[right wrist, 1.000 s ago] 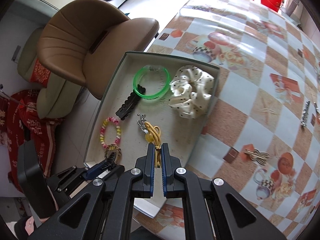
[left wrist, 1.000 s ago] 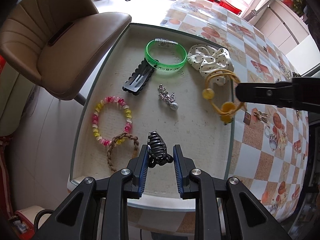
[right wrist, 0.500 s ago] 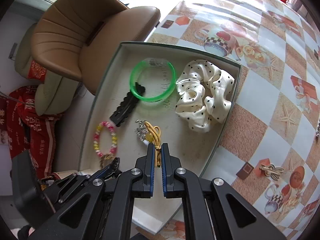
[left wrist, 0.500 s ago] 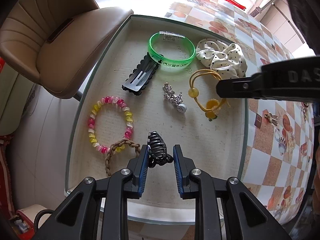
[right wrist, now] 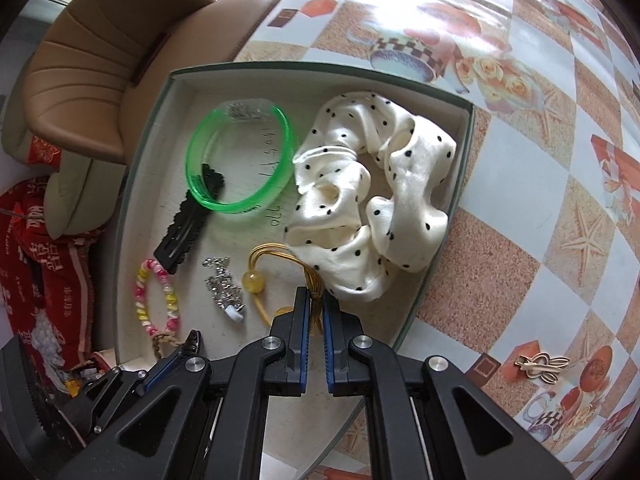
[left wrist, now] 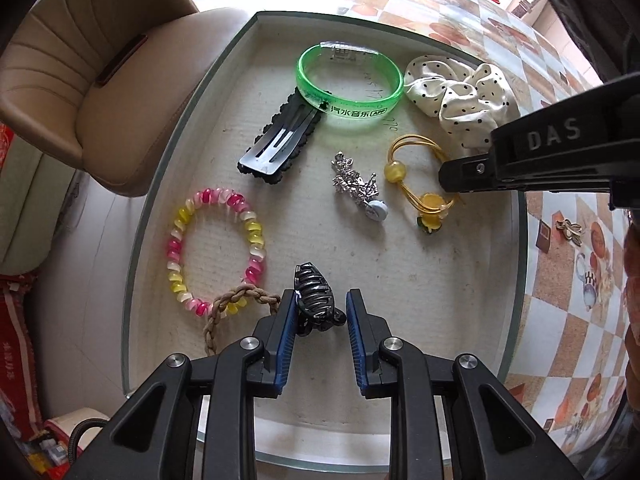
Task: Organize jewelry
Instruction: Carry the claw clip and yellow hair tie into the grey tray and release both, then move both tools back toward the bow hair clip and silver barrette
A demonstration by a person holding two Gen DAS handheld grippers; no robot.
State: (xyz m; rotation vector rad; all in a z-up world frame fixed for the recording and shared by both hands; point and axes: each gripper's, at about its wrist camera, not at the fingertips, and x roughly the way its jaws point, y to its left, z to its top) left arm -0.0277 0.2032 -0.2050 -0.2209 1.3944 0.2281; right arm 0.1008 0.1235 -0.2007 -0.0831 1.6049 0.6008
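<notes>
Jewelry mostly sits in the tray point(left wrist: 132, 240) already, so this sort looks well along! Nearest us, the left gripper point(left wrist: 320, 312) has its fingers spread apart around the black claw clip point(left wrist: 316, 300), which rests on the tray floor touching the left pad, not squeezed. Beside it, a braided brown hair tie point(left wrist: 236, 300) overlaps the pink-and-yellow bead bracelet point(left wrist: 216, 248). Over to the right gripper point(right wrist: 316, 308): pinched tight on the yellow elastic hair tie point(left wrist: 416, 184), the amber beads hanging just at the tray floor, so I'd call this a placement underway. Between them lies a silver rhinestone clip point(left wrist: 356, 188). Further back, a black snap clip point(left wrist: 280, 140) tucks under the green bangle point(left wrist: 348, 84), with the polka-dot scrunchie point(right wrist: 368, 200) filling the far corner. What's left? 1 gold bow-shaped clip point(right wrist: 540, 366) lies out on the bench point(right wrist: 540, 160), well apart from the tray. Release the elastic, fetch that, and it's close to done.
</notes>
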